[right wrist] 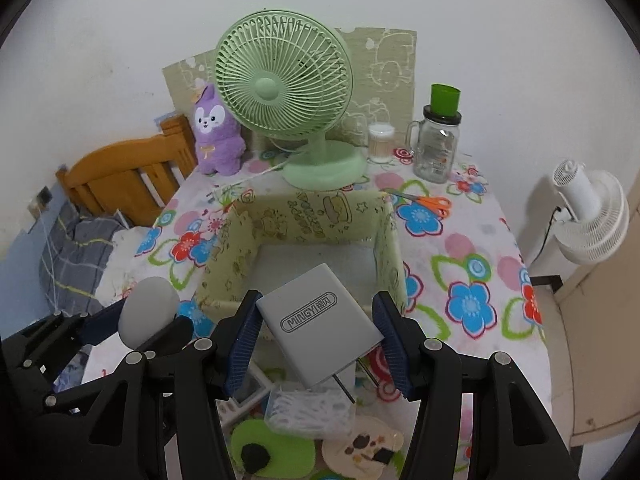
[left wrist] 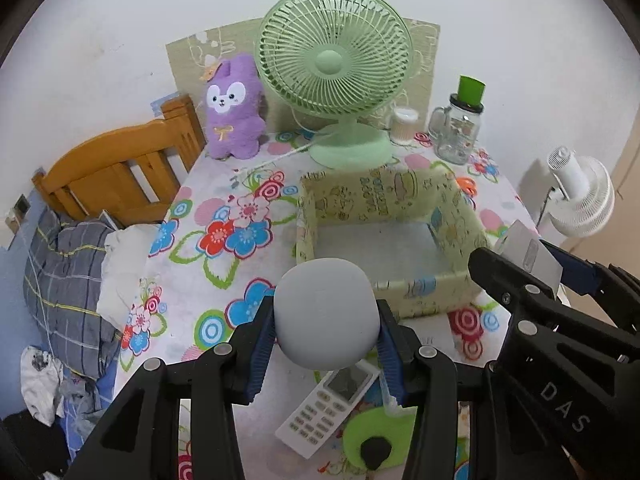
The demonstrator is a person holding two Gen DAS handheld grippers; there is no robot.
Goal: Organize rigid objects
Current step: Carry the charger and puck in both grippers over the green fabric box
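My left gripper (left wrist: 326, 330) is shut on a grey egg-shaped object (left wrist: 326, 312), held above the table just in front of the green patterned box (left wrist: 460, 216). My right gripper (right wrist: 316, 334) is shut on a flat grey power bank (right wrist: 316, 324) marked MINGYI, held tilted over the near wall of the same box (right wrist: 228, 256). The box's inside shows only a bare white floor. The right gripper with the power bank also shows in the left wrist view (left wrist: 528, 252); the left gripper with the grey object shows in the right wrist view (right wrist: 148, 312).
A white remote (left wrist: 328, 412), a clear tub of floss picks (right wrist: 312, 412) and a green pad (right wrist: 272, 450) lie near the front. A green fan (right wrist: 284, 92), purple plush (right wrist: 218, 136), glass jar (right wrist: 436, 148), cotton-swab tub (right wrist: 380, 144) and scissors (right wrist: 428, 202) sit behind. A wooden bed frame (left wrist: 120, 168) is left.
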